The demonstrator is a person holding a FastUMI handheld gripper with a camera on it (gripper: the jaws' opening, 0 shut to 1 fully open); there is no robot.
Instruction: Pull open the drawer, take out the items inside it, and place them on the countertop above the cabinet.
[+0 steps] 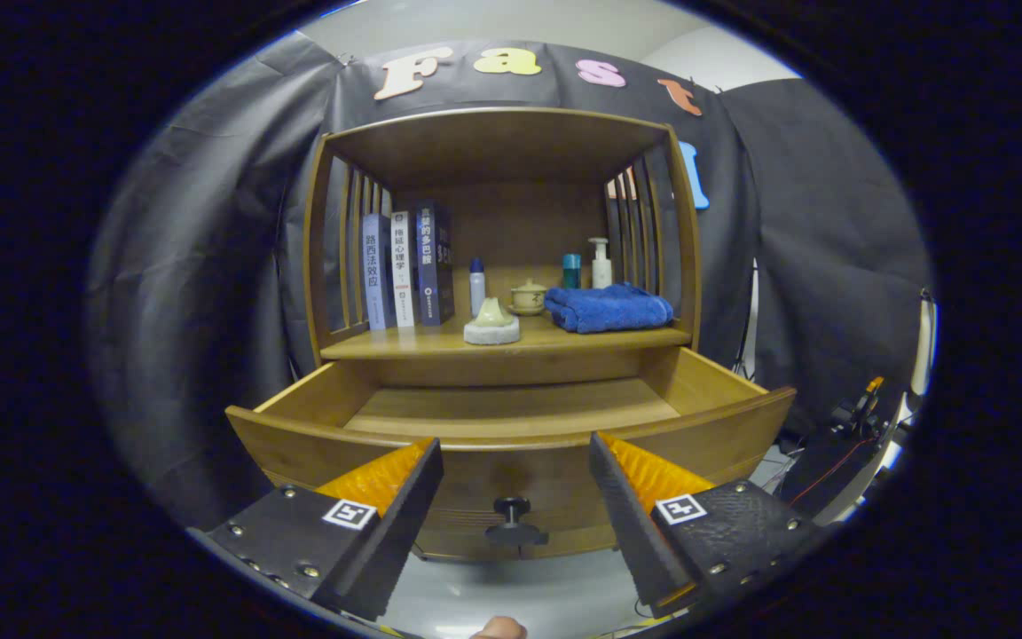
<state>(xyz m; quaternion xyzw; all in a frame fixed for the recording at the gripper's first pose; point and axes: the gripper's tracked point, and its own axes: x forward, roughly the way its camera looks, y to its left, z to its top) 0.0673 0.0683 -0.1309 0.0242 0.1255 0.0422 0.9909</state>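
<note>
Ribbed pads line the two fingers of the tongs (515,461), which stand wide apart with nothing between them, each finger carrying a small square black-and-white marker on its back. Just ahead of them and a little lower sits the round dark knob (514,522) on the curved front panel of the drawer (511,417). That wooden drawer is pulled out toward the fingers, its long axis running side to side and its open mouth facing up; the part of its floor that shows is bare wood.

Beyond the drawer lies the counter (440,344) on top of the cabinet, under a slatted wooden hutch (498,142). On it, nearest the front edge, rests a pale rounded piece on a whitish base (491,323). To its right lies a folded blue towel (609,308). Farther back stand a small lidded ceramic cup (529,296), a slim white bottle with a blue cap (476,286), a teal-capped bottle (571,271) and a white pump bottle (601,263). Three upright books (407,264) line the left side, their spines bearing Chinese titles too small to read with confidence.
</note>
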